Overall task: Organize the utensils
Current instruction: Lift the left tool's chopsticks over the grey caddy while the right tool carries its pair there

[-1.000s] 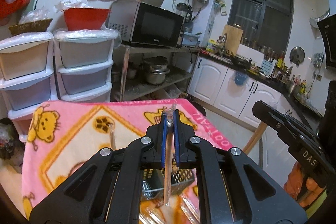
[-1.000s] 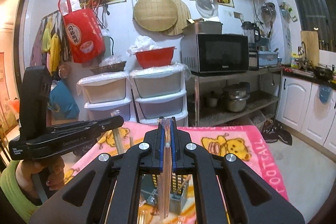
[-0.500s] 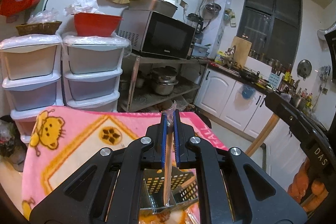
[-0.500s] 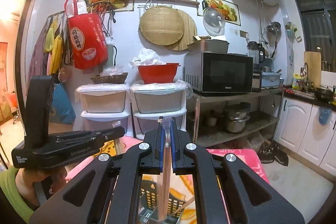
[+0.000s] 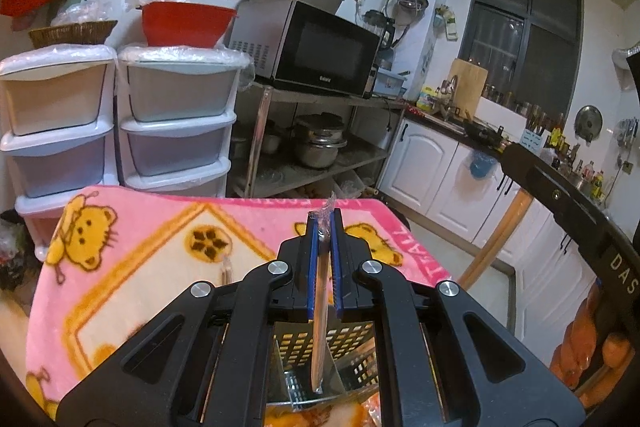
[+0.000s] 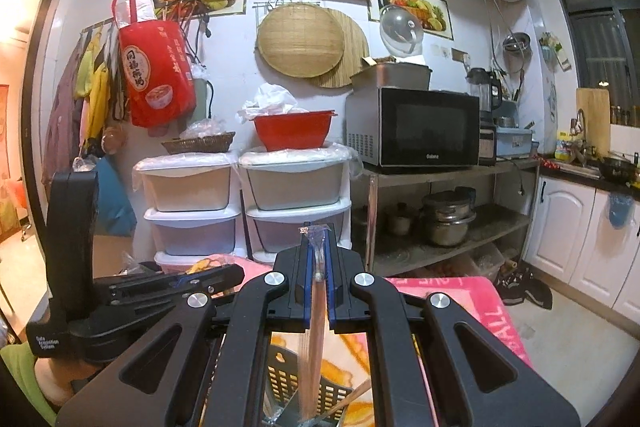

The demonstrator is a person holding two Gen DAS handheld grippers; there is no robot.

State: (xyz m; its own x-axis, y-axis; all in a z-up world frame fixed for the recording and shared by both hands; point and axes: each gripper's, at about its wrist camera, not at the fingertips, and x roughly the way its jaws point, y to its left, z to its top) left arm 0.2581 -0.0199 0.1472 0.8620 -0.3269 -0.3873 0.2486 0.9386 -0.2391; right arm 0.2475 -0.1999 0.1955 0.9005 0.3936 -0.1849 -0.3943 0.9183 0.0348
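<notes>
My left gripper (image 5: 323, 227) is shut on a plastic-wrapped pair of chopsticks (image 5: 319, 339) that hangs upright above the black perforated utensil caddy (image 5: 308, 355), its lower tip over a compartment. My right gripper (image 6: 316, 239) is shut on another wrapped pair of chopsticks (image 6: 312, 355), blurred, hanging over the same caddy (image 6: 288, 379). A loose chopstick (image 6: 352, 393) leans inside the caddy. The left gripper's body (image 6: 132, 291) shows at the left of the right wrist view; the right gripper's body (image 5: 576, 223) shows at the right of the left wrist view.
The caddy stands on a table under a pink cartoon blanket (image 5: 132, 255). Behind are stacked plastic drawers (image 5: 172, 123), a metal rack with a microwave (image 5: 320, 55) and pots, and white kitchen cabinets (image 5: 432, 171). A wrapped stick (image 5: 228, 267) lies on the blanket.
Both grippers have risen and tilted up, each still holding its chopsticks; the caddy now sits lower in both views and more of the wall shows.
</notes>
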